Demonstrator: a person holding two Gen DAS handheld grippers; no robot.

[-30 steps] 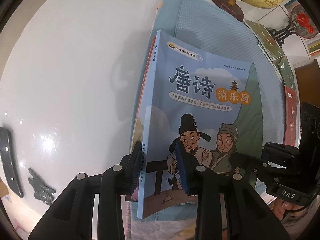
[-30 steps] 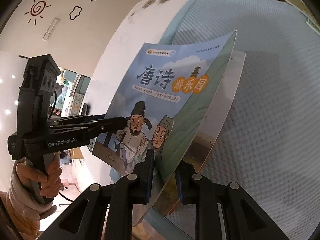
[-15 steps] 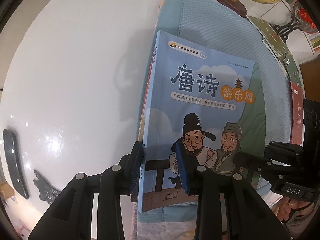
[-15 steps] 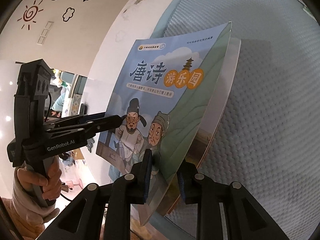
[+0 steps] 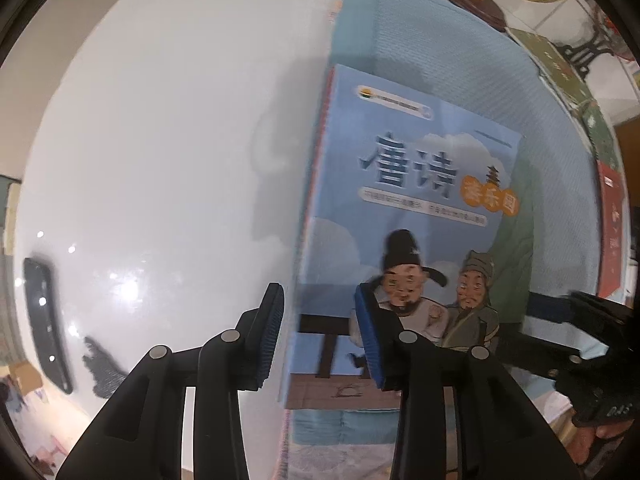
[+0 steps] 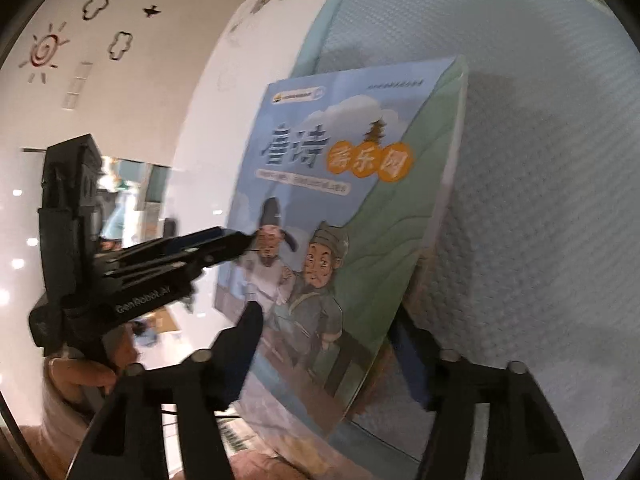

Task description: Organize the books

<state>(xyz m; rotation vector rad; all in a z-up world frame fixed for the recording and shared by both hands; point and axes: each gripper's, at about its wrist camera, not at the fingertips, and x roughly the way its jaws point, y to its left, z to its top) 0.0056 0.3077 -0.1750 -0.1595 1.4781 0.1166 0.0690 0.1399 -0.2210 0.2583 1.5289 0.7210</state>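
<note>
Both grippers have loosened since a second ago: the right gripper, then pinched on the blue picture book, now stands wide and is opening, the book's lower corner loose between its pads. Left gripper is opening too, its left pad clear of the spine. Book lies on the light-blue mat, beside the white table

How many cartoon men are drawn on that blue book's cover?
2, side by side low on the blue book: a black-hatted man on the left, a grey-capped man on the right.
</note>
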